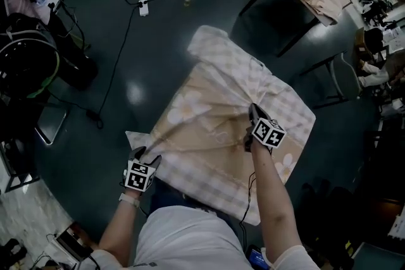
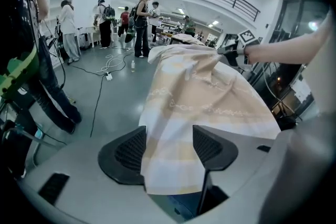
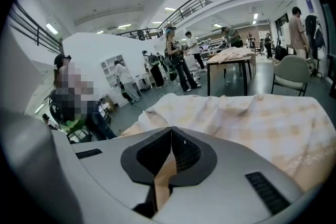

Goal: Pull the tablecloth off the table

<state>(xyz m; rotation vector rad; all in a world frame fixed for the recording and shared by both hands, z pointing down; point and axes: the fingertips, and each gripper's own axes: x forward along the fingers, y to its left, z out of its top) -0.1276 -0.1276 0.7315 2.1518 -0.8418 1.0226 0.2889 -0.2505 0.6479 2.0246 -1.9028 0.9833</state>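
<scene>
— Tablecloth position?
— Spread over the worktop and hiding it, with edges hanging off the sides. The far left corner is bunched up.
— Right arm?
— The bare forearm reaches forward over the cloth to about its middle. The right claw points away from the body, low on the fabric.
— Its grip?
— Closed. In the right gripper view the right claw has its ribbed black pads pressed together on a thin fold of cloth.
— Left arm?
— Held closer in, at the near left corner, with a white band on the wrist. The left claw sits at the cloth's edge.
— Gripping?
— No. In the left gripper view the left claw has its pads spread wide. The cloth corner hangs loose between them, unpinched.
— Fabric notes?
— Soft and thin. It has a beige and white check with pale flowers. Creases fan out from the right claw's pinch. The floor is dark and glossy.
</scene>
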